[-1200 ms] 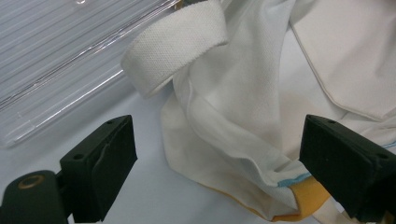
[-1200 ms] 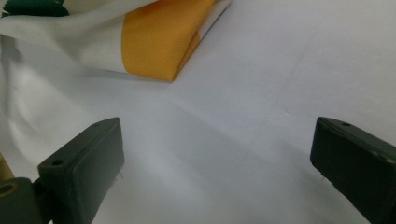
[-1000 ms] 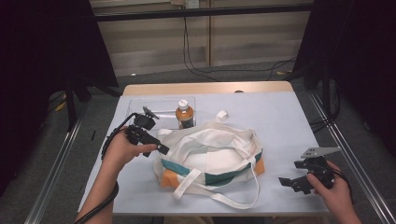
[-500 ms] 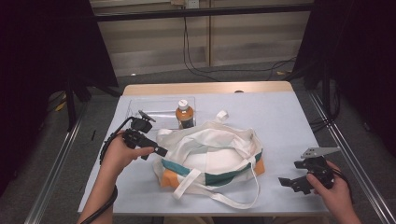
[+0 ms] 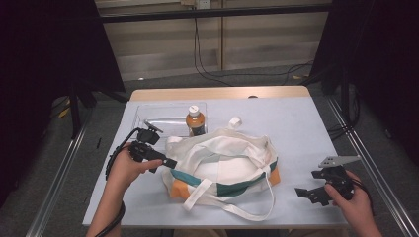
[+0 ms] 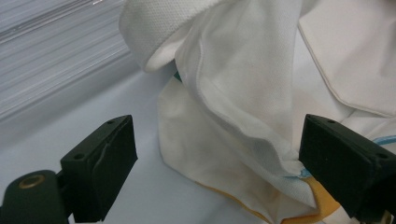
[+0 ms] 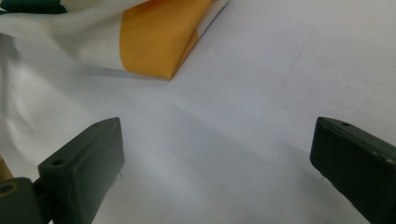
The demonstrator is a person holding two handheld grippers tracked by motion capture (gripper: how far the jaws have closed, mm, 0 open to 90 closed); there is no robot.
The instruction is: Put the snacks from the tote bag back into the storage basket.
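Observation:
A white tote bag (image 5: 222, 163) with green and orange panels lies crumpled in the middle of the table, its straps looping toward the front edge. My left gripper (image 5: 165, 162) is open at the bag's left edge, and in the left gripper view a white fold of the bag (image 6: 233, 98) lies between the wide-apart jaws. My right gripper (image 5: 309, 193) rests open near the front right corner, apart from the bag. In the right gripper view the bag's orange corner (image 7: 159, 44) lies ahead on the bare table.
A brown bottle (image 5: 195, 121) with a white cap stands in a clear plastic tray (image 5: 158, 116) behind the bag. The pale blue table (image 5: 306, 128) ends in a wooden strip at the back. Metal rails run along both sides on the floor.
The left hand has drifted slightly forward and down along the bag's left edge. The right gripper has stayed in place.

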